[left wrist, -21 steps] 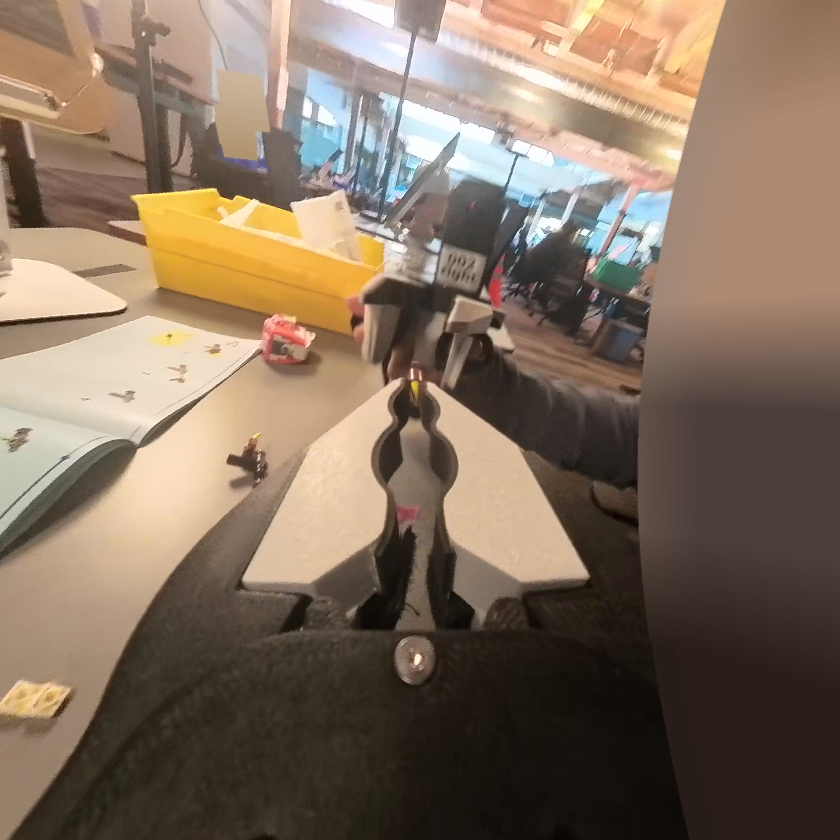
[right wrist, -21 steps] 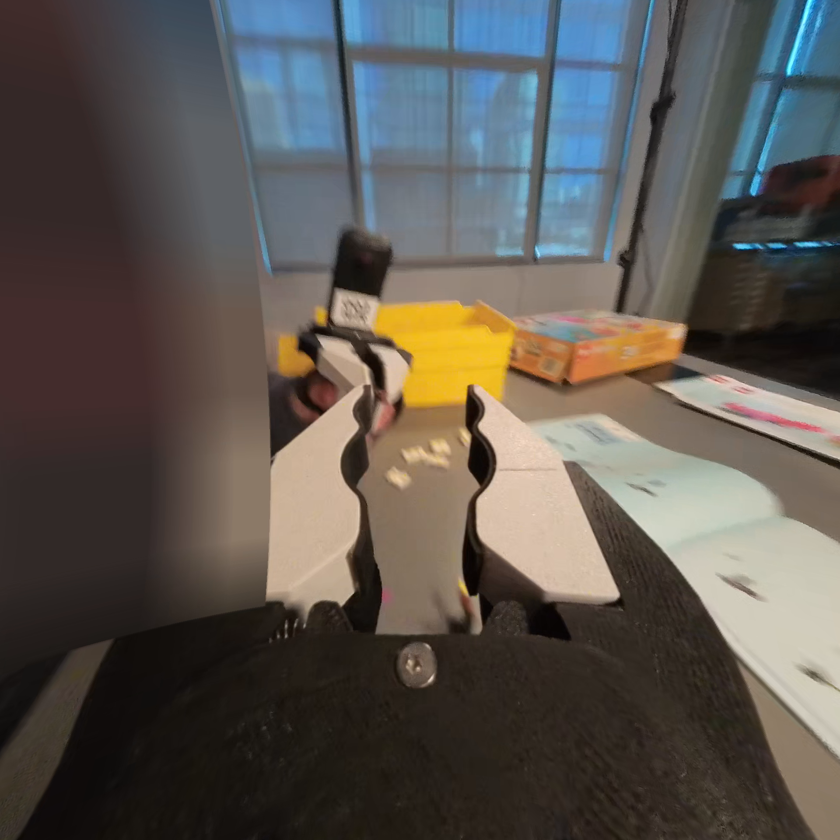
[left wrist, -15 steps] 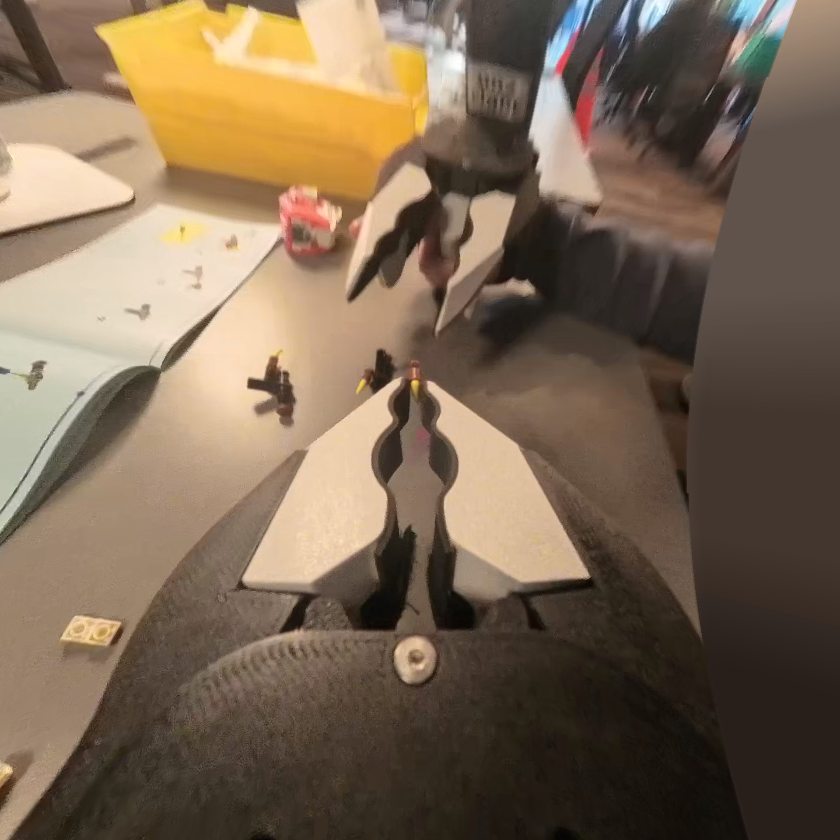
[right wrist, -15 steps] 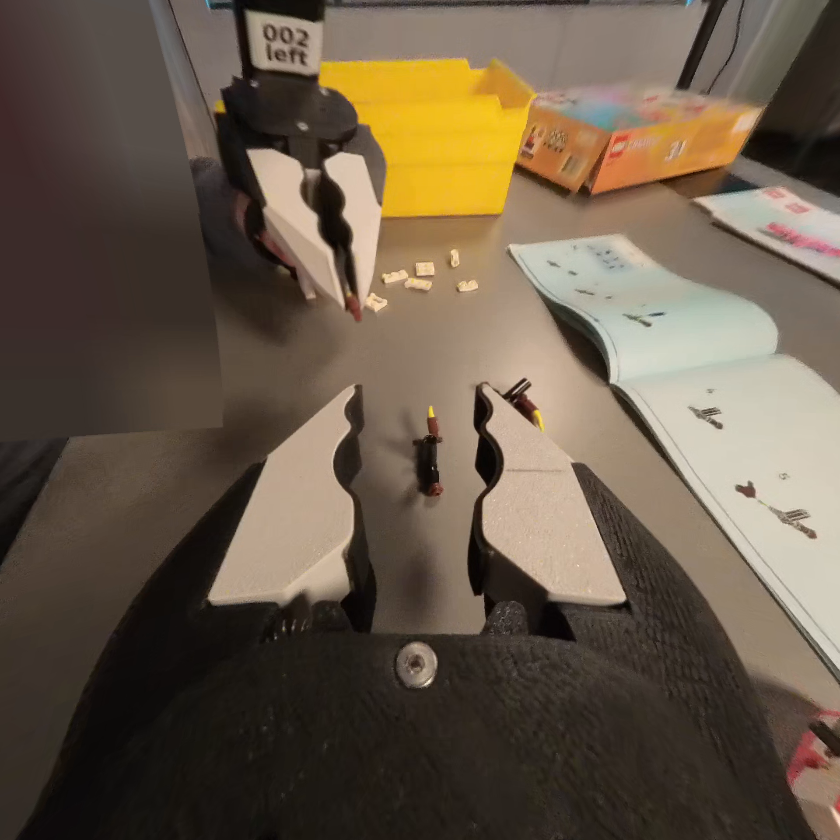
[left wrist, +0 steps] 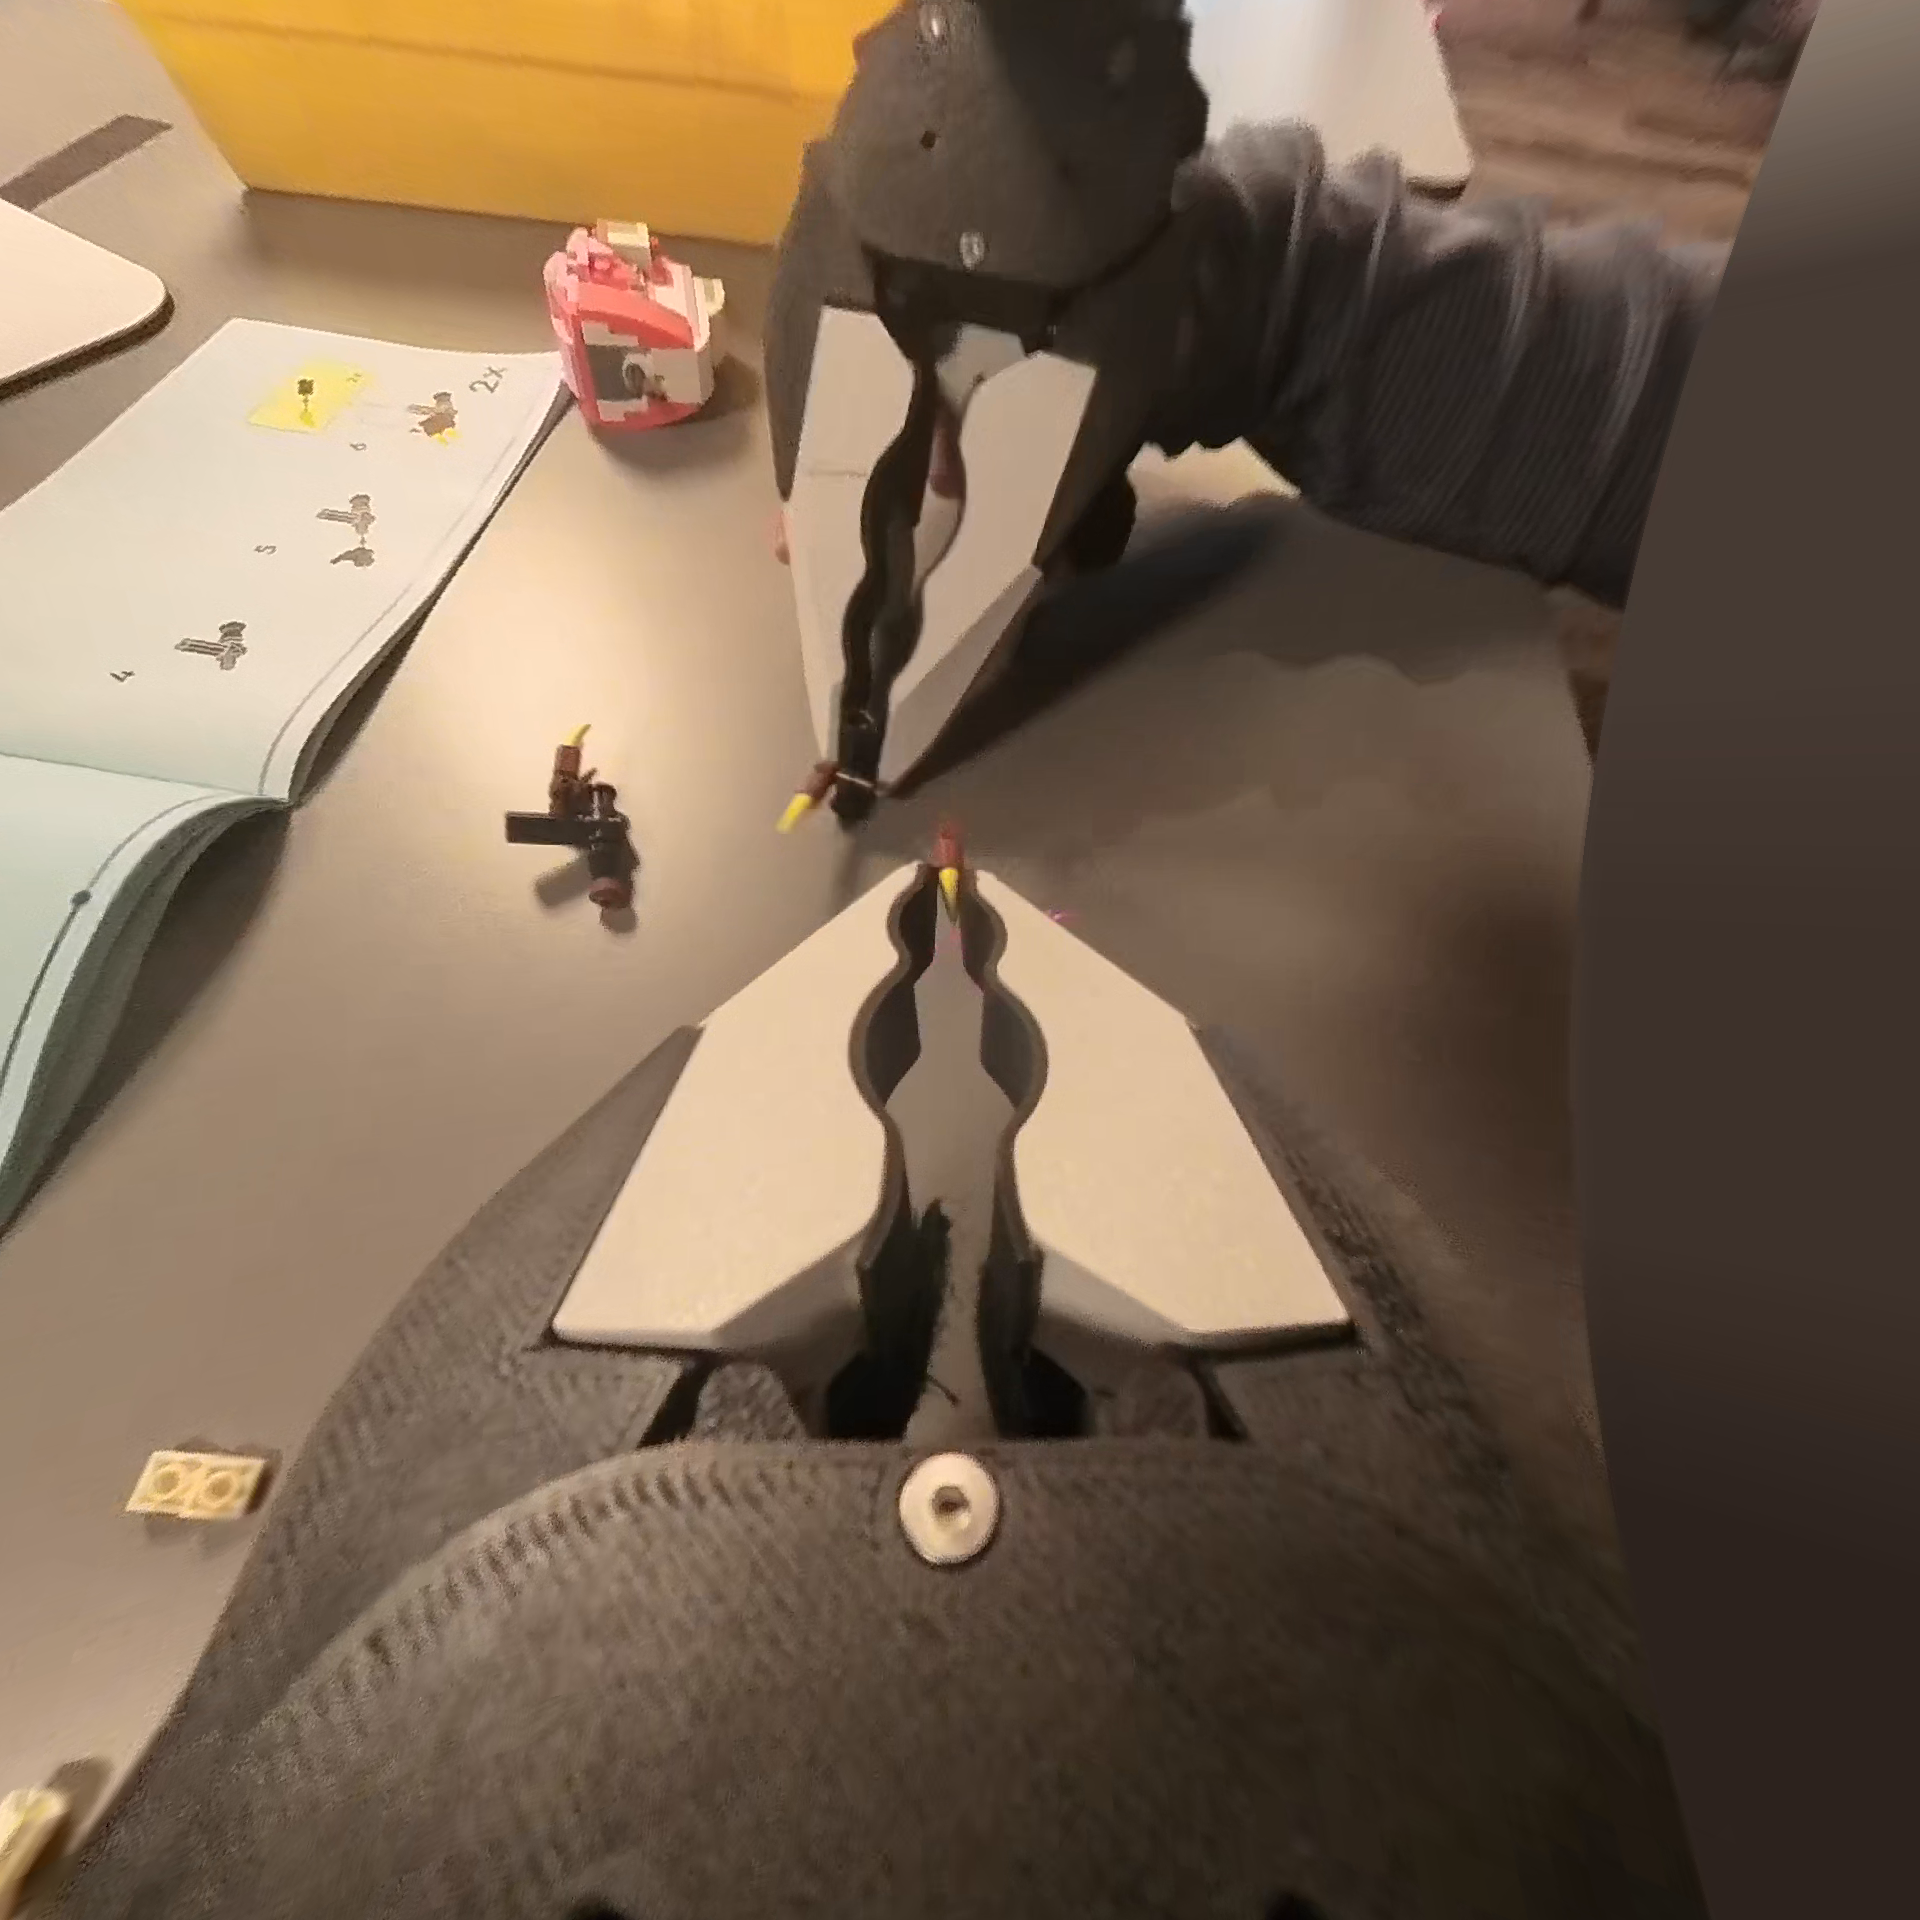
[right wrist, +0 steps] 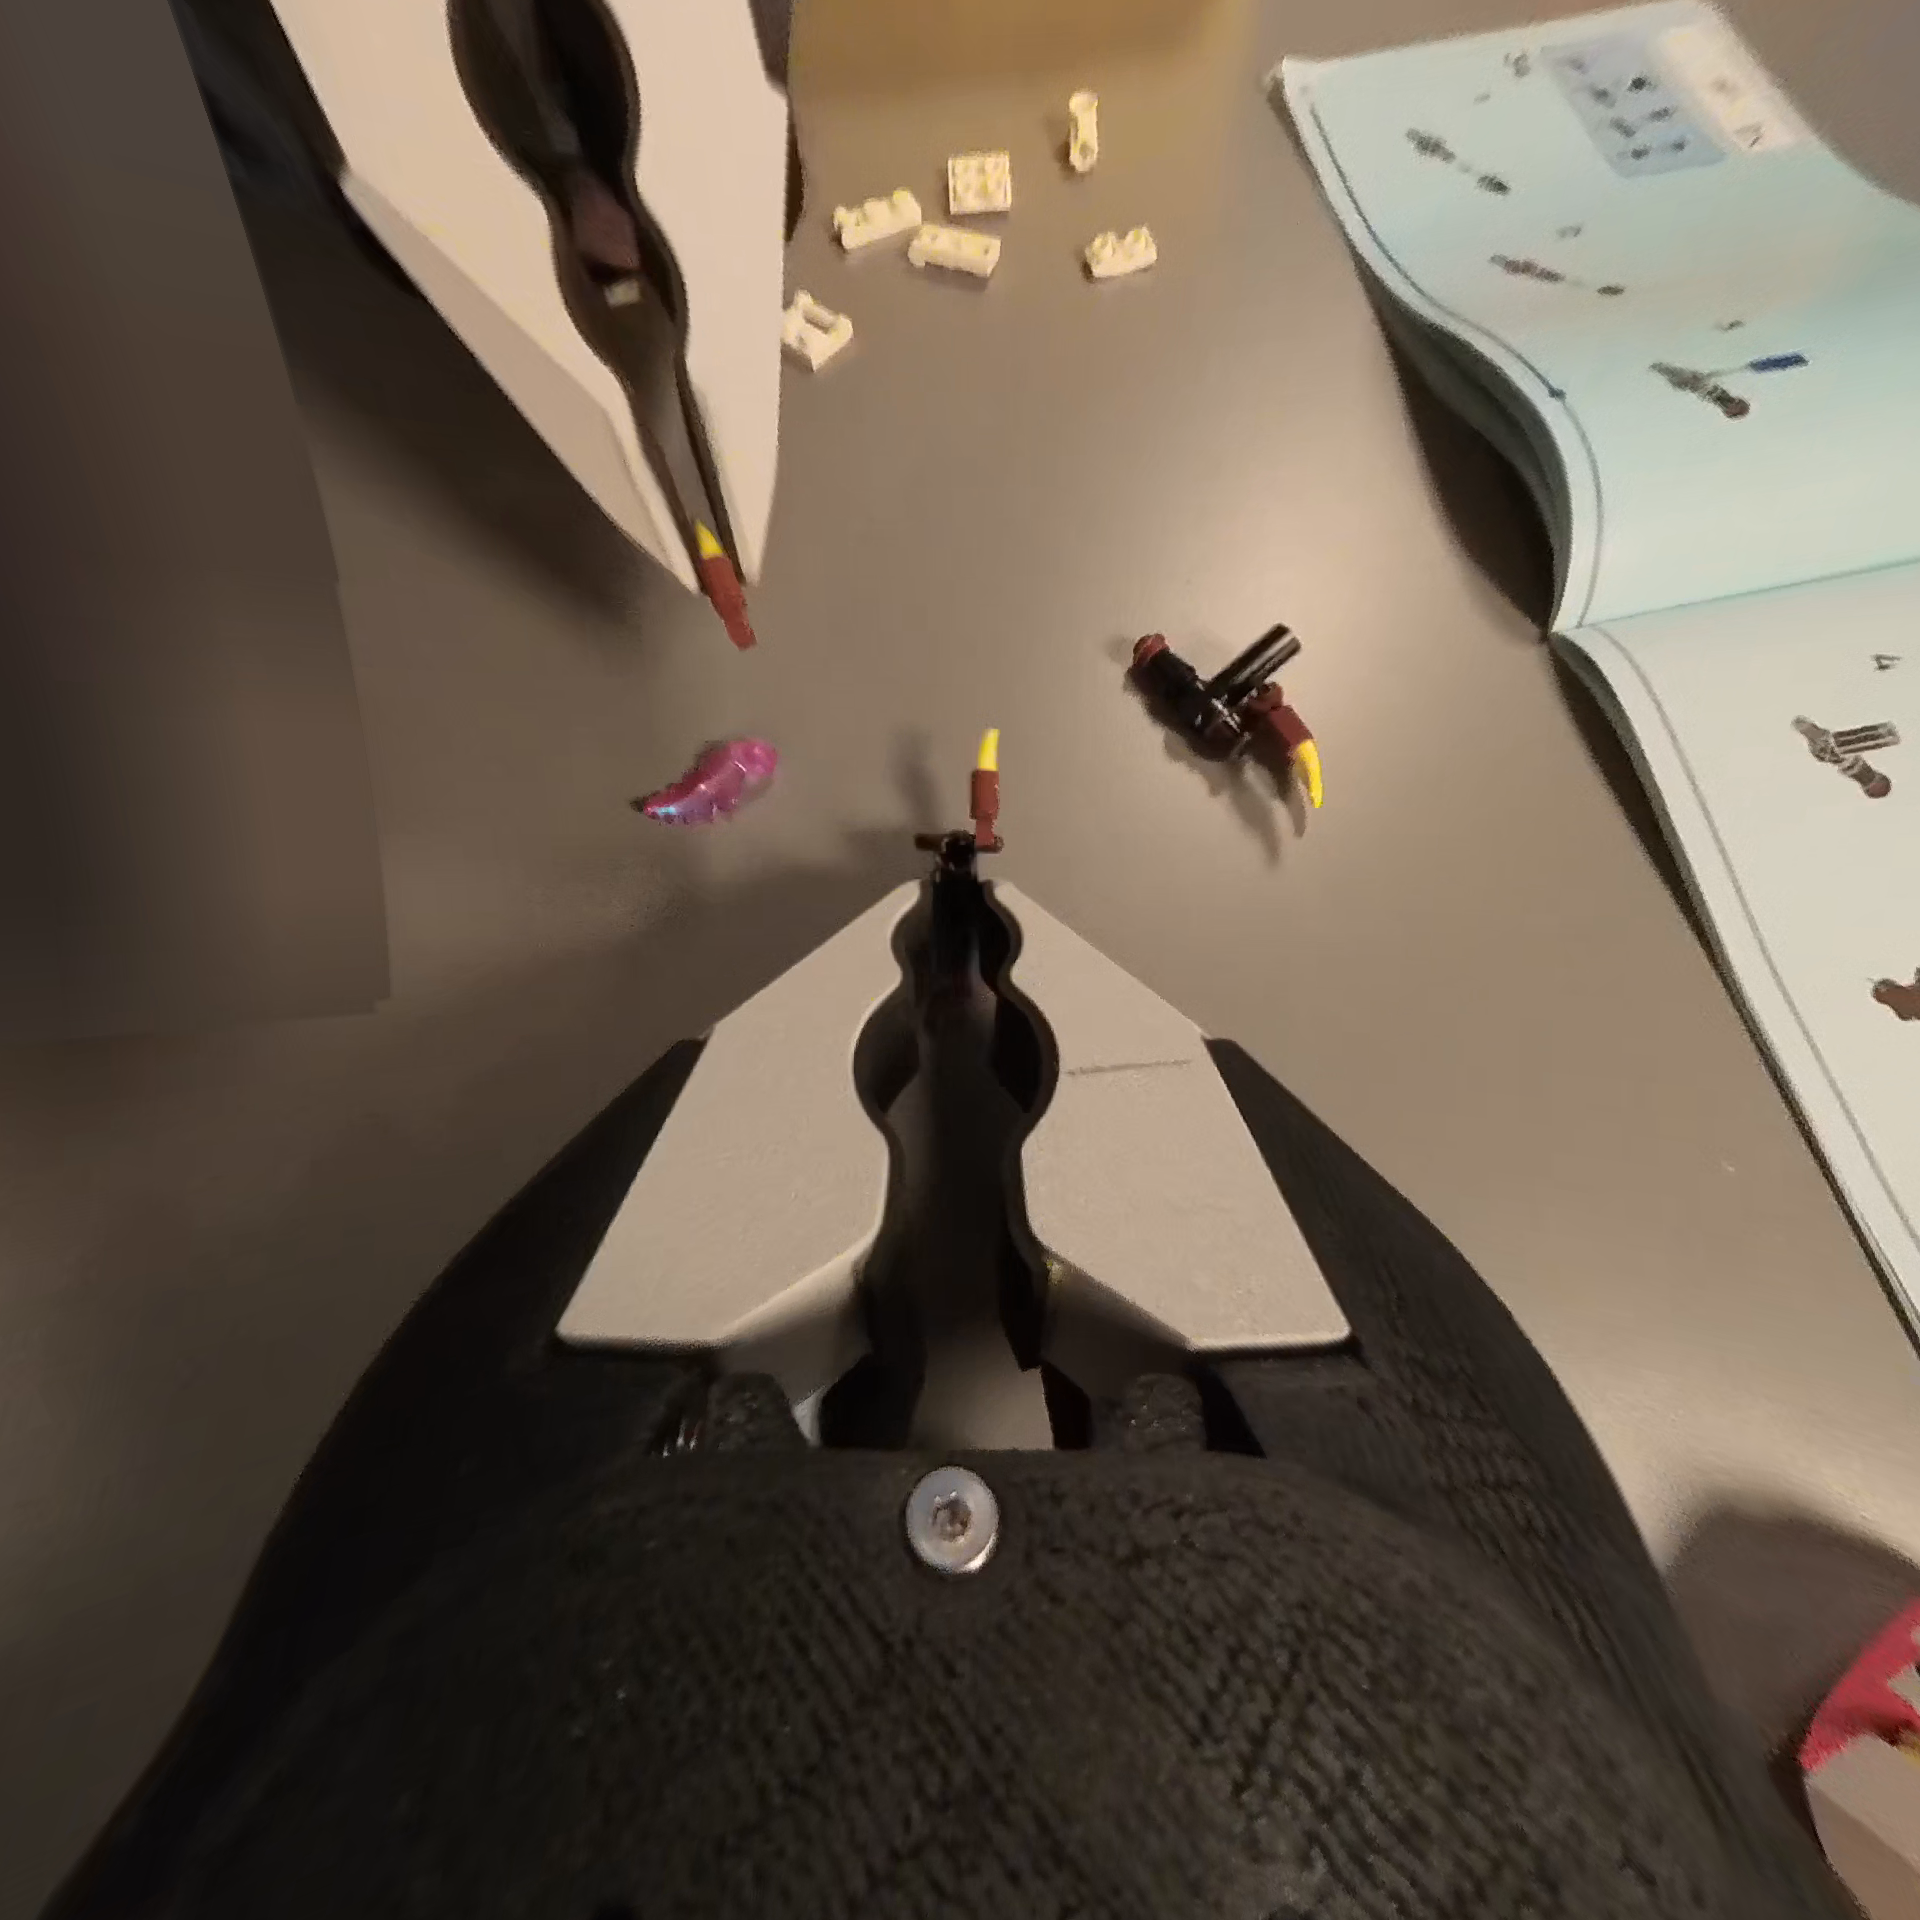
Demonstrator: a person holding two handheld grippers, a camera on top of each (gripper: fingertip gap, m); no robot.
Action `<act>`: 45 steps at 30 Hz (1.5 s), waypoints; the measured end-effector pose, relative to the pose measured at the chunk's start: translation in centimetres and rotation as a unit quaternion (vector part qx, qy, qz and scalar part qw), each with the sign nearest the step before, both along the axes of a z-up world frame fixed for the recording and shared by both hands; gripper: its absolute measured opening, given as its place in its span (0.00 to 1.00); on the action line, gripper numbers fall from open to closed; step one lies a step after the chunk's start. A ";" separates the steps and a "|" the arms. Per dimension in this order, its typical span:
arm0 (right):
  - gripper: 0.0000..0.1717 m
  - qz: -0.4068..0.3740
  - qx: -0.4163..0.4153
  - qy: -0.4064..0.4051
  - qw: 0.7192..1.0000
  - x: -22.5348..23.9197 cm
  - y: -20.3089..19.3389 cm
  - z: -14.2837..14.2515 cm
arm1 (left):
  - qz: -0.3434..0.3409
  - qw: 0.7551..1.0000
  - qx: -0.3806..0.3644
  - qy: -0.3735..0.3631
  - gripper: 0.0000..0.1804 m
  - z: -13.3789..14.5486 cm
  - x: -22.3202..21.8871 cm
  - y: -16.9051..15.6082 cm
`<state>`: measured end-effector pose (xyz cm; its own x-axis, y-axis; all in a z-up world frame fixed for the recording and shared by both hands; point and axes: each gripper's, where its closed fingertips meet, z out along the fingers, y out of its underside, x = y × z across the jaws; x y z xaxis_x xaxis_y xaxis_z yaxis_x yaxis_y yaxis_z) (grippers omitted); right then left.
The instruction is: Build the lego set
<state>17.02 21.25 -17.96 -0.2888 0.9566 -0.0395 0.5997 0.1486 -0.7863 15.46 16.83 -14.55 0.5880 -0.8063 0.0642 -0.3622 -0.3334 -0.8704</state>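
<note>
Left gripper (left wrist: 948, 883): jaws nearly closed, pinching a small dark-red claw piece with yellow tip (left wrist: 948, 868) right at the fingertips; the red end pokes out past the tips, held above the dark grey table (left wrist: 1247, 831). Right gripper (right wrist: 958, 883): jaws narrow, clamped on a black and dark-red claw assembly (right wrist: 971, 821); its dark-red segment with yellow claw sticks out ahead of the tips, and the tips sit down at the table surface. The two grippers face each other, tips near but apart. Just left of the right gripper's tips lies a translucent pink piece (right wrist: 712, 781) on the table. To their right, well clear, is a second black and dark-red claw assembly (right wrist: 1226, 696), loose on the table. Farther out: a cluster of cream plates (right wrist: 956, 223), an open light-blue instruction booklet (right wrist: 1714, 468), a small red-and-white brick build (left wrist: 634, 332), a yellow bin (left wrist: 499, 94), and one cream plate (left wrist: 197, 1481) beside the left gripper's body. A dark sleeve (left wrist: 1403, 343) trails behind the right gripper.
</note>
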 end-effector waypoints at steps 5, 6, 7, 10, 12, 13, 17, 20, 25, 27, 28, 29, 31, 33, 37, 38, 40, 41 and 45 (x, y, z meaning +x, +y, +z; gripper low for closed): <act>0.03 0.009 0.017 0.011 1.000 -0.6 -0.7 0.2 | -0.010 1.000 0.001 0.024 0.01 -0.7 0.3 -0.1; 0.03 0.013 0.020 0.024 0.999 -0.8 -1.0 0.6 | -0.009 1.000 0.006 0.021 0.01 -0.5 0.2 0.0; 0.03 0.016 0.021 0.039 0.999 -1.0 -1.3 1.0 | -0.007 1.000 0.014 0.021 0.01 -0.4 0.0 0.0; 0.03 0.024 0.040 0.073 0.996 -1.5 -2.2 1.9 | -0.015 0.997 0.063 0.050 0.01 -0.2 -0.5 0.1; 0.03 0.027 0.078 0.084 0.993 -1.8 -2.5 1.9 | -0.033 0.988 0.125 0.088 0.01 0.0 -0.6 -0.1; 0.03 0.026 0.100 0.091 0.991 -2.0 -2.5 1.9 | -0.041 0.980 0.163 0.107 0.01 0.2 -0.5 -0.2; 0.03 0.025 0.188 0.125 0.974 -2.7 -2.6 2.2 | -0.053 0.944 0.273 0.178 0.01 0.4 -0.8 -0.2; 0.03 0.024 0.243 0.139 0.960 -3.1 -2.6 2.2 | -0.050 0.910 0.339 0.234 0.01 0.2 -1.8 0.0; 0.03 0.023 0.303 0.153 0.940 -3.5 -2.6 2.0 | -0.064 0.862 0.407 0.296 0.01 -0.4 -2.3 0.1; 0.03 0.029 0.316 0.148 0.937 -3.6 -2.7 1.7 | -0.064 0.853 0.411 0.314 0.01 -0.8 -2.5 0.3; 0.03 0.030 0.321 0.145 0.936 -3.6 -2.8 1.6 | -0.066 0.852 0.406 0.324 0.01 -1.2 -2.7 0.4; 0.03 0.030 0.324 0.148 0.934 -3.6 -2.8 1.6 | -0.072 0.852 0.401 0.330 0.01 -1.6 -2.7 0.3; 0.03 0.026 0.330 0.152 0.931 -3.7 -2.8 1.7 | -0.076 0.853 0.404 0.322 0.01 -1.5 -2.4 0.2; 0.03 0.023 0.340 0.154 0.928 -3.7 -2.7 1.7 | -0.073 0.865 0.393 0.305 0.01 -1.5 -2.3 0.2; 0.03 0.016 0.357 0.161 0.920 -3.8 -2.7 1.9 | -0.062 0.892 0.365 0.258 0.01 -1.1 -2.3 0.3; 0.03 0.015 0.358 0.162 0.919 -3.8 -2.6 1.9 | -0.061 0.894 0.362 0.255 0.01 -1.1 -2.3 0.3; 0.03 0.015 0.365 0.161 0.917 -3.8 -2.6 1.9 | -0.060 0.900 0.352 0.251 0.01 -1.2 -2.3 0.3; 0.03 0.014 0.368 0.162 0.916 -3.8 -2.6 1.9 | -0.059 0.904 0.346 0.243 0.01 -1.2 -2.3 0.3; 0.03 0.008 0.362 0.175 0.915 -3.8 -2.6 2.3 | -0.054 0.920 0.325 0.213 0.01 -0.9 -2.4 0.3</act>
